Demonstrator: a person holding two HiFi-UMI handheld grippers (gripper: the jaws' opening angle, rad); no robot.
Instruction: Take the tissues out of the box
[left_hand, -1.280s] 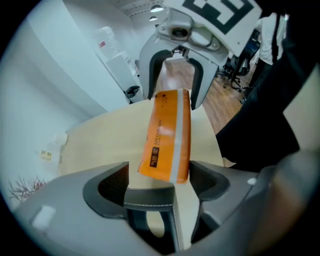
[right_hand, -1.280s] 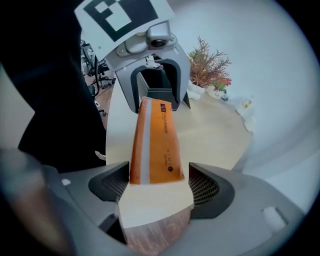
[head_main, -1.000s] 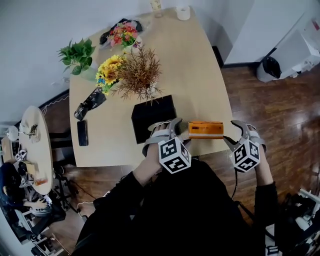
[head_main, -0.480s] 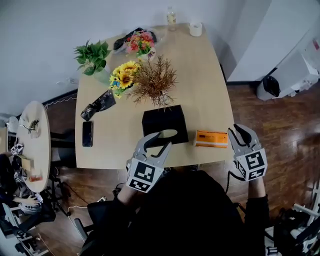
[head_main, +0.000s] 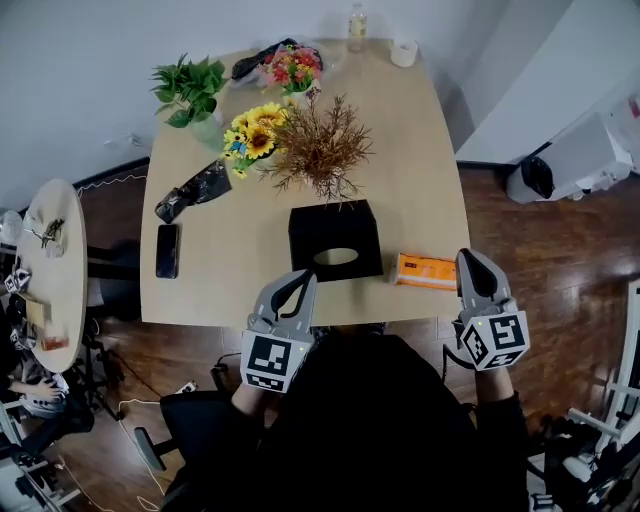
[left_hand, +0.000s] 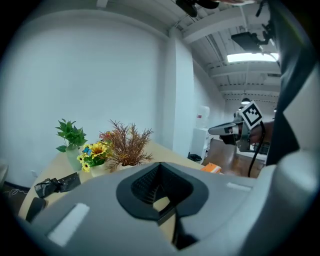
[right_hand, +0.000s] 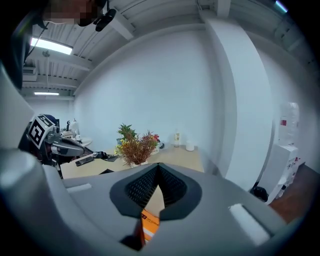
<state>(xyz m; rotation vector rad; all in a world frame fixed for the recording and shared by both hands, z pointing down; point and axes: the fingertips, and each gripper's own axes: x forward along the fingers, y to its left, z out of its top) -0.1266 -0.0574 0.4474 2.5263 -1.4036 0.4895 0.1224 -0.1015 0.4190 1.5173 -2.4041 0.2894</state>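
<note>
The left gripper (head_main: 302, 278) has its jaws pressed together; they have just been closing, and nothing sits between them. In the left gripper view the two dark ribbed pads meet at the tips of the left gripper (left_hand: 160, 167), with only a small gap behind them through which the pale tabletop shows. The right gripper (head_main: 468, 258) is likewise closed on nothing, its jaws also having just come together. In its own view the tips of the right gripper (right_hand: 159, 169) touch.

The black tissue box (head_main: 336, 240) stands on the light wooden table (head_main: 400, 150) just ahead of the left jaws and slightly to their right, its oval slot facing up. Neither gripper touches it. An orange packet (head_main: 426, 271) lies flat on the table between the two grippers – just to the left of the right jaws and beside the box. The right gripper view shows the same packet (right_hand: 148, 222) through the gap under the closed pads.

Beyond the box, farther from the left jaws, stands a dried brown plant (head_main: 320, 150) with sunflowers (head_main: 252, 135) beside it. Well off to the left of the left jaws, a dark phone (head_main: 168, 250) lies near the table edge.
</note>
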